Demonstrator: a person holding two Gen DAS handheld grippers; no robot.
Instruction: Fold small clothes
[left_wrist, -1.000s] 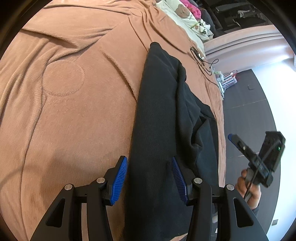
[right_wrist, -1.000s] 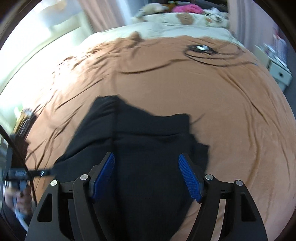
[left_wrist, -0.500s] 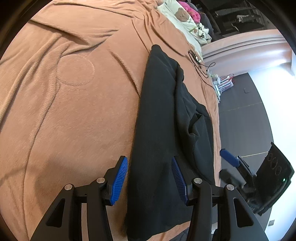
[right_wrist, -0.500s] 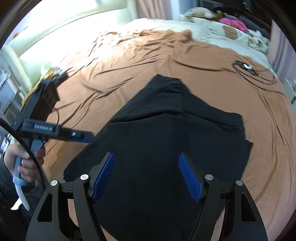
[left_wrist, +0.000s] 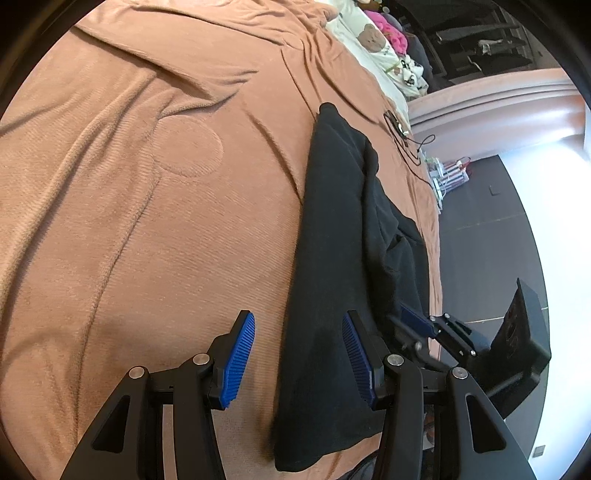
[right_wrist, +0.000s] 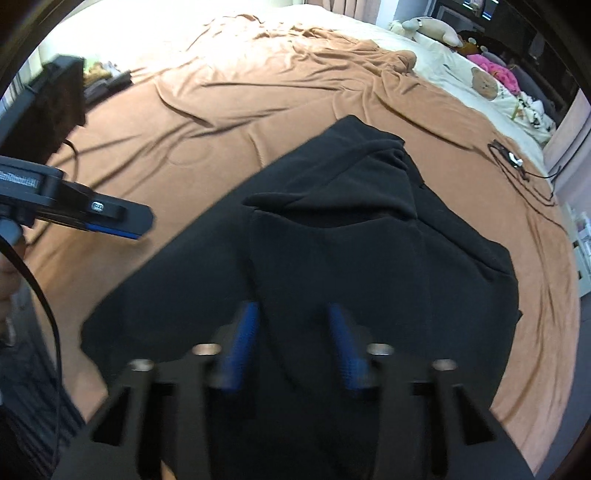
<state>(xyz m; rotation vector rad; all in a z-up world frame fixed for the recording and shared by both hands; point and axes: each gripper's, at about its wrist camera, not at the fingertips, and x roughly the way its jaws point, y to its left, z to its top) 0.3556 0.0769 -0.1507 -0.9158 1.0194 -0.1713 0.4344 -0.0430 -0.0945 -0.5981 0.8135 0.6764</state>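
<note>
A black garment (left_wrist: 332, 258) lies partly folded on the brown blanket (left_wrist: 147, 221); it also fills the middle of the right wrist view (right_wrist: 351, 240). My left gripper (left_wrist: 299, 362) is open just above the garment's near left edge, one pad over the blanket and one over the cloth. My right gripper (right_wrist: 291, 347) is blurred, its jaws part open and narrower than before, low over the garment's near hem. The right gripper also shows at the right of the left wrist view (left_wrist: 443, 332), and the left gripper at the left of the right wrist view (right_wrist: 92, 214).
A black cable and small device (right_wrist: 517, 166) lie on the blanket beyond the garment. Pillows and soft toys (right_wrist: 491, 81) sit at the bed's head. The bed edge and dark floor (left_wrist: 491, 229) are to the right in the left wrist view.
The right gripper has swung over the garment's hem, dropped closer, and its jaws have narrowed. The left gripper has shifted a little left toward the garment's edge.
</note>
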